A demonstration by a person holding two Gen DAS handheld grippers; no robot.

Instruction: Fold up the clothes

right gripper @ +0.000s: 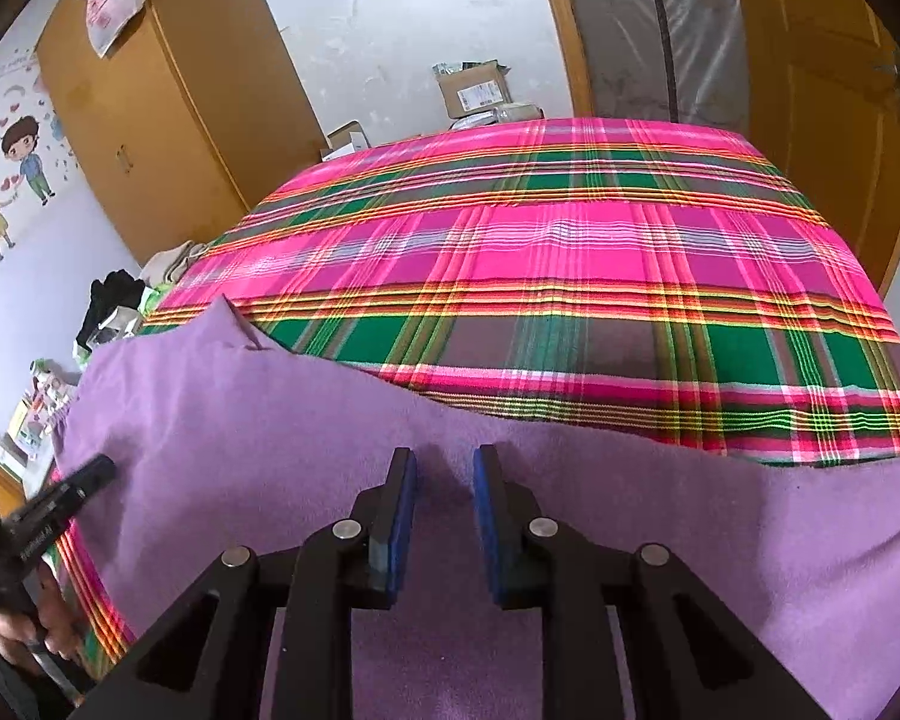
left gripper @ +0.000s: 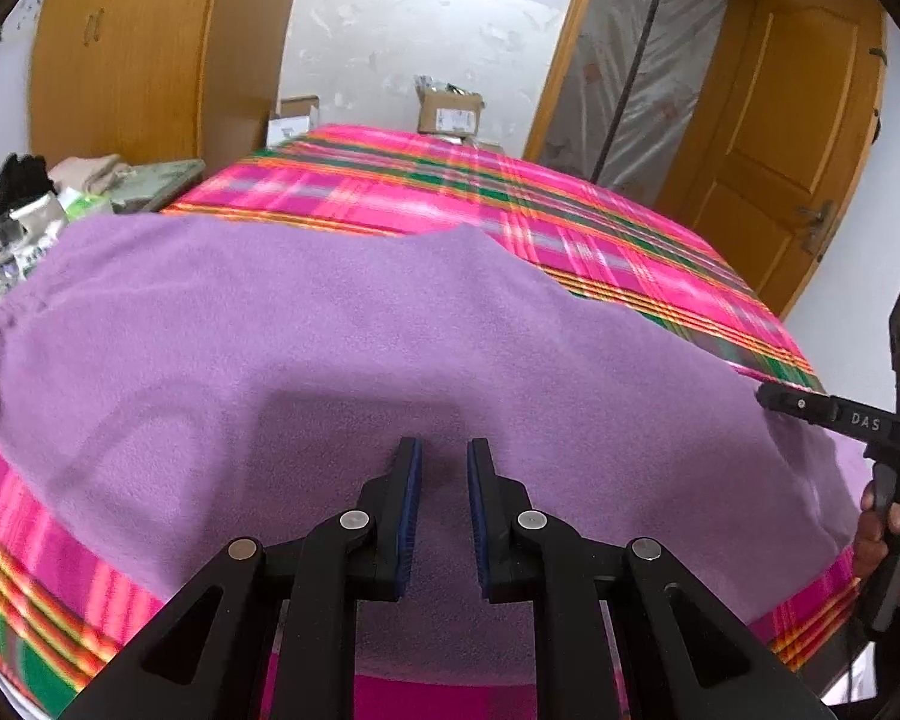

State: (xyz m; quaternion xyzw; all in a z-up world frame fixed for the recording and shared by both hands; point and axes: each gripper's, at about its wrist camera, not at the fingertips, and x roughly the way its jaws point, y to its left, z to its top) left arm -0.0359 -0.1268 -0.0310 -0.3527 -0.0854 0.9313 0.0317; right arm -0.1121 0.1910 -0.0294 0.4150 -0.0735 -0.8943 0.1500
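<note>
A purple fleece garment [left gripper: 330, 348] lies spread flat across the near side of a bed covered by a pink and green plaid blanket [left gripper: 426, 192]. My left gripper [left gripper: 444, 450] hovers just over the garment's near middle, open, with nothing between its blue pads. In the right wrist view the same purple garment [right gripper: 270, 420] fills the foreground, and my right gripper [right gripper: 444, 462] is open above its near edge, holding nothing. The right gripper [left gripper: 774, 399] also shows at the garment's right side in the left view. The left gripper [right gripper: 99, 471] shows at the left edge of the right view.
Wooden wardrobe [left gripper: 120, 48] stands at the back left, a wooden door [left gripper: 798, 120] at the back right. Cardboard boxes [left gripper: 450, 111] sit beyond the bed's far end. A cluttered side table [left gripper: 24, 222] with dark and beige clothes is left of the bed. Plaid blanket [right gripper: 570, 276] lies bare beyond the garment.
</note>
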